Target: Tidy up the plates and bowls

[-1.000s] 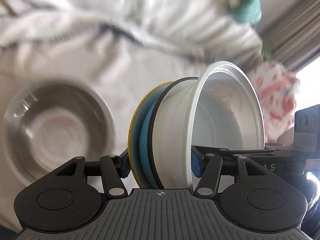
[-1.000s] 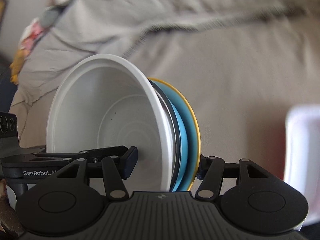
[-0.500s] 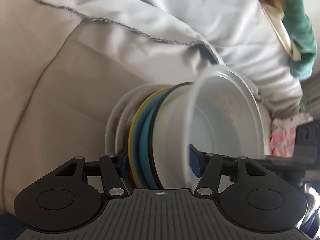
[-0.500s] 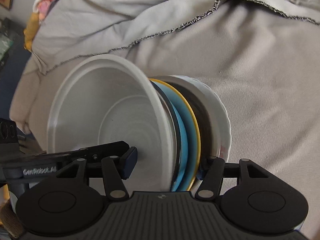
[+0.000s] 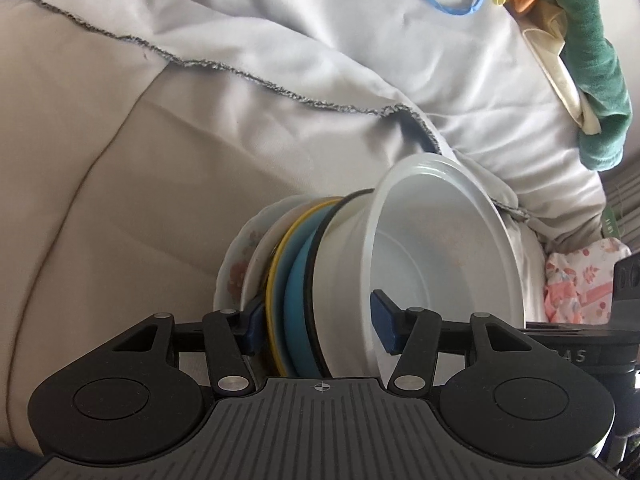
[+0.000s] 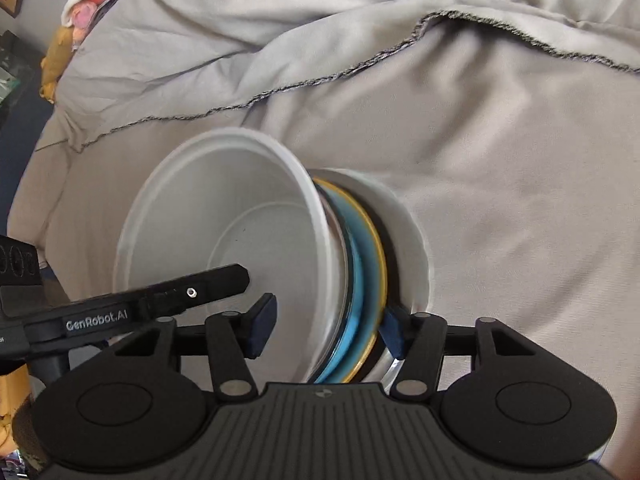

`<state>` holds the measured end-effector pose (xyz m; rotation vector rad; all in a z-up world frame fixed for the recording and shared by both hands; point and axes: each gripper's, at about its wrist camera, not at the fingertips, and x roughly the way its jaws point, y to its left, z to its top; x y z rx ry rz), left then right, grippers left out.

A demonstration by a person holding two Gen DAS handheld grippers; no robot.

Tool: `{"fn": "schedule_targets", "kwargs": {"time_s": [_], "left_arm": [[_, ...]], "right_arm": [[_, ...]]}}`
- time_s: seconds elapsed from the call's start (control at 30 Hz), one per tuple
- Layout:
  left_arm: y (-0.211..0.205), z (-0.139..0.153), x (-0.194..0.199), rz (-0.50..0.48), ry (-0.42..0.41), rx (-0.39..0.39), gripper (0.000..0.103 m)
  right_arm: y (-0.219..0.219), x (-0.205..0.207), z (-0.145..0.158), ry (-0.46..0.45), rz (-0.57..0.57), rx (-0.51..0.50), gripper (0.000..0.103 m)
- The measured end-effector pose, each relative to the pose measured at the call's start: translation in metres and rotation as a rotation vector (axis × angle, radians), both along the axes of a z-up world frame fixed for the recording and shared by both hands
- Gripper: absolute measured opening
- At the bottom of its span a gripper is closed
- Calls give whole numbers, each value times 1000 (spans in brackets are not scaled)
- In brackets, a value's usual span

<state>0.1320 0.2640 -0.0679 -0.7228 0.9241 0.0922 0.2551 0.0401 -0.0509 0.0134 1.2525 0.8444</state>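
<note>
1. A bed (image 5: pixel 100 184) covered with a beige-grey sheet carries everything.
2. A paler grey blanket (image 5: pixel 320 40) with a dark stitched hem (image 5: pixel 248 76) lies rumpled across the far part of the bed.
3. A floral plate (image 5: pixel 236 268) rests on the sheet, at the bottom of a nested stack of dishes.
4. A blue cord loop (image 5: pixel 444 0) lies on the blanket.
5. A green cloth (image 5: pixel 596 64) and a pink floral fabric (image 5: pixel 576 280) lie at the blanket's edge.

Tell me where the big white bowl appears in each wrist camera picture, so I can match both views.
Left wrist view: the white bowl is right of centre, its mouth facing right, over the right finger.
Right wrist view: the white bowl is left of centre, its mouth facing left.
Shared landmark: the blue plate with a yellow rim, stacked directly behind the bowl.
</note>
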Motion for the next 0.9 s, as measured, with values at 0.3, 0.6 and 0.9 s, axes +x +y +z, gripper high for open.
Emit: {"fn": "schedule_targets", "kwargs": {"time_s": [0.3, 0.6, 0.9], "left_arm": [[1, 5, -4, 12, -1, 8, 56], [-2, 4, -1, 4, 5, 22, 56], [-9, 5, 0, -8, 11, 71, 57]], "right_arm": [[-7, -9, 5, -50, -7, -2, 48], [-19, -4, 8, -32, -24, 33, 48], [-10, -16, 8, -157, -19, 8, 51]]}}
